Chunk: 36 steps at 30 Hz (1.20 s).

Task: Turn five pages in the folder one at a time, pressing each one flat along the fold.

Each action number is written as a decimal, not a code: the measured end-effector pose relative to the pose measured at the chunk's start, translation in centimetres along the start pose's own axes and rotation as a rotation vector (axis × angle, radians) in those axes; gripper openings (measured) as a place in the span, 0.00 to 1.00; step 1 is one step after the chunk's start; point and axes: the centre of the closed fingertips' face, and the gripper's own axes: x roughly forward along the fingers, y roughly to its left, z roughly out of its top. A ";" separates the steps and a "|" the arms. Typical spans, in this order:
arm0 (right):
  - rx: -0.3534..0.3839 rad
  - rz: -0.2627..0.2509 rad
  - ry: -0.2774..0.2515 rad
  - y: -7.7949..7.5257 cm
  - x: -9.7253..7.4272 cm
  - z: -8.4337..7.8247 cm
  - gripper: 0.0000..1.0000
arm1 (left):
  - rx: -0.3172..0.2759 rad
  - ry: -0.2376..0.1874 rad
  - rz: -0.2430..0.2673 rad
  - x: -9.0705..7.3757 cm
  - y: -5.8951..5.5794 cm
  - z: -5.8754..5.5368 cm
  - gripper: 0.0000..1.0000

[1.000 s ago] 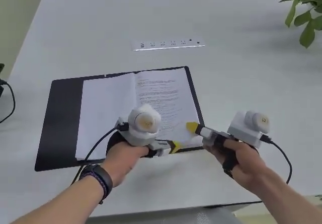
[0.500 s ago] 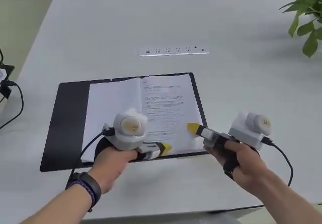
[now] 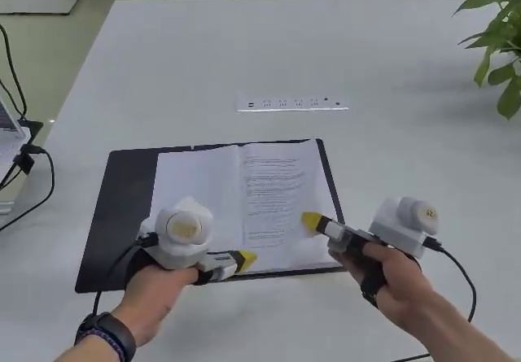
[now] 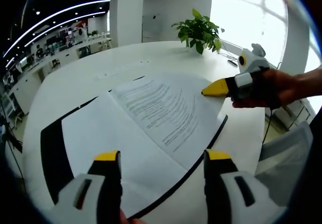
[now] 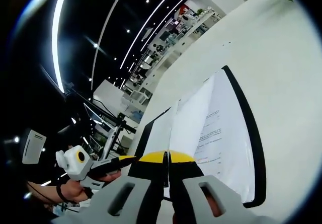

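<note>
Black folder [image 3: 126,215] lies open and flat on the white table [image 3: 244,45], close in front of us, and its fold [image 3: 241,199] runs away from us. Left of the fold we see a blank page [image 3: 195,199], right of it a printed page [image 3: 281,187]. Both lie flat and no sheet is lifted. How many pages are already turned, we cannot tell.

Our right hand-held gripper [image 3: 312,220] has its jaws closed together. Its yellow tip is on the lower right part of the printed page, near the outer edge. In the right gripper view we see no paper between the jaws, so we judge that it holds nothing; whether the tip really touches the sheet is not clear. We think it is placed there because at the outer edge one single sheet can be taken up alone.

Our left hand-held gripper [image 3: 242,259] is wide open and empty. It hovers at the near edge of the folder, just at the near end of the fold, and points across the printed page. We judge it is held there ready to press a turned page along the fold.

Behind the folder a power strip [image 3: 291,103] is set in the table, well apart, and a plant [image 3: 496,37] stands at the far right.
</note>
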 end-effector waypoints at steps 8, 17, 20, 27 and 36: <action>-0.048 0.018 0.012 1.5 0.9 -0.4 0.00 | -0.019 -0.022 0.042 -2.1 2.4 -0.3 0.66; -0.062 0.038 0.019 2.8 2.1 -0.6 0.00 | -0.032 -0.031 0.075 -4.2 4.2 -1.1 0.66; -0.068 0.043 0.019 3.4 2.3 -0.7 0.00 | -0.034 -0.035 0.088 -4.9 4.6 -1.3 0.67; -0.086 0.064 0.028 4.9 3.3 -1.2 0.00 | -0.053 -0.049 0.111 -6.2 5.4 -1.9 0.67; -0.103 0.092 0.062 6.6 4.6 -2.4 0.00 | -0.082 -0.070 0.144 -8.0 6.4 -2.6 0.67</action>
